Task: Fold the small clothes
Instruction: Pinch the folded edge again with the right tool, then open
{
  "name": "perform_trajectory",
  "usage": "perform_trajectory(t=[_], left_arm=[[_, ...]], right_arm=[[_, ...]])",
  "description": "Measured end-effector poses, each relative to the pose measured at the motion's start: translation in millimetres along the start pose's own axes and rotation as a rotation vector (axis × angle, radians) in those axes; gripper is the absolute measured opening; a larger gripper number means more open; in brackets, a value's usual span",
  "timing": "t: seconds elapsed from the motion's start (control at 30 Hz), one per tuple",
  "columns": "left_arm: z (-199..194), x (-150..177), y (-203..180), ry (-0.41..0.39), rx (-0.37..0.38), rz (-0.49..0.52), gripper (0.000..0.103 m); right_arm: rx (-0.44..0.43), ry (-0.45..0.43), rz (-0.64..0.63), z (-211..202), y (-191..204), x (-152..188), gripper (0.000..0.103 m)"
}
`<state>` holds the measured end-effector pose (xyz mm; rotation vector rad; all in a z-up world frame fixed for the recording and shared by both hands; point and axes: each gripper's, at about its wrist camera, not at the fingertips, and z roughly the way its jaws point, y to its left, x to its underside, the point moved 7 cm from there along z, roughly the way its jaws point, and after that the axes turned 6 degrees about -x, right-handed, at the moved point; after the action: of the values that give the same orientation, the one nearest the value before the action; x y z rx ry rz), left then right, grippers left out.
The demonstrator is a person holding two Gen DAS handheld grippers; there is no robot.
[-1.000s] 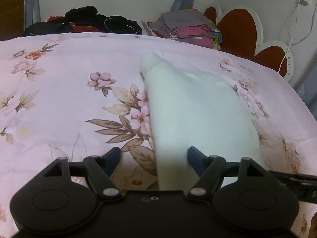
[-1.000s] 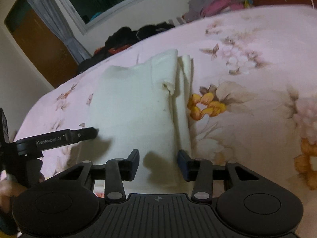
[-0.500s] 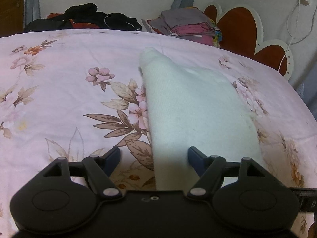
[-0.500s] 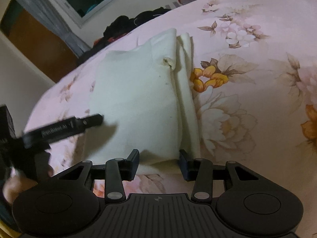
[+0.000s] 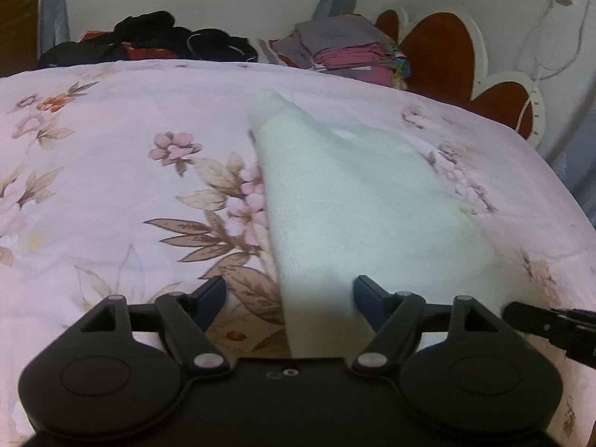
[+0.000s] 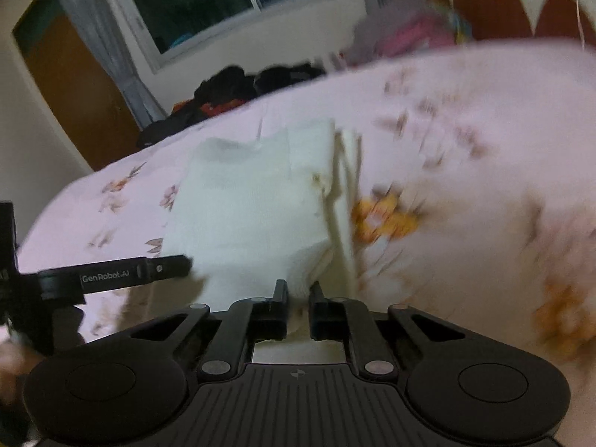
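Observation:
A small white garment (image 5: 357,201) lies partly folded on the pink flowered bedspread (image 5: 111,193). My left gripper (image 5: 289,290) is open, its jaws straddling the garment's near left edge. In the right wrist view the same garment (image 6: 253,201) shows folded sleeves along its right side. My right gripper (image 6: 298,292) is shut on the garment's near hem, which rises toward the jaws. The left gripper's finger (image 6: 164,268) reaches in from the left at the garment's near left corner. The right gripper's tip (image 5: 551,320) shows at the left view's right edge.
A pile of dark clothes (image 5: 156,41) and a stack of folded grey and pink clothes (image 5: 346,48) sit at the bed's far edge. A red and white scalloped headboard (image 5: 447,52) stands to the right. A window and a wooden door (image 6: 74,82) lie beyond.
My right gripper has closed on the garment's near hem and lifted it; that view is now motion-blurred. My left gripper has stayed open at the left edge.

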<state>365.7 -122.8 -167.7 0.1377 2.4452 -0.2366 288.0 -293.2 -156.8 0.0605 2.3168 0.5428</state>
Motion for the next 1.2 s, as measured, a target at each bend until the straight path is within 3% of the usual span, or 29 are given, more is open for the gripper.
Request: perform_trajectory(t=[0.17, 0.37, 0.4, 0.47, 0.5, 0.8, 1.03, 1.07, 1.1, 1.2], left_arm=[[6.9, 11.3, -8.3, 0.033, 0.009, 0.023, 0.077], [0.9, 9.5, -2.2, 0.031, 0.01, 0.024, 0.076], [-1.5, 7.3, -1.0, 0.026, 0.009, 0.019, 0.076], [-6.6, 1.3, 2.2, 0.015, 0.018, -0.001, 0.076], [-9.5, -2.8, 4.1, 0.004, 0.021, -0.012, 0.076], [3.6, -48.5, 16.1, -0.047, -0.023, -0.068, 0.077], [34.4, -73.1, 20.5, -0.054, -0.042, -0.091, 0.076], [38.7, -75.5, 20.3, -0.051, -0.038, -0.096, 0.076], [40.7, -76.7, 20.6, -0.05, -0.037, -0.1, 0.076], [48.1, -80.6, 18.4, -0.049, -0.031, -0.098, 0.077]], right_arm=[[0.039, 0.126, 0.005, 17.7, -15.5, 32.4, 0.007], [-0.021, 0.134, 0.008, 7.2, -10.5, 23.2, 0.01], [-0.024, 0.119, 0.007, 3.9, -10.7, 17.4, 0.016], [-0.023, 0.061, -0.001, -2.5, -10.6, 0.8, 0.05], [-0.023, 0.044, -0.001, -1.5, -11.9, -8.2, 0.052], [-0.045, -0.024, 0.057, 67.8, -28.6, -86.1, 0.051], [-0.038, 0.001, 0.098, 122.1, -45.6, -107.4, 0.05], [-0.04, 0.008, 0.101, 126.6, -47.0, -107.6, 0.036], [-0.046, 0.015, 0.102, 130.1, -48.0, -107.3, 0.028], [-0.051, 0.016, 0.088, 130.4, -47.7, -106.3, 0.018]])
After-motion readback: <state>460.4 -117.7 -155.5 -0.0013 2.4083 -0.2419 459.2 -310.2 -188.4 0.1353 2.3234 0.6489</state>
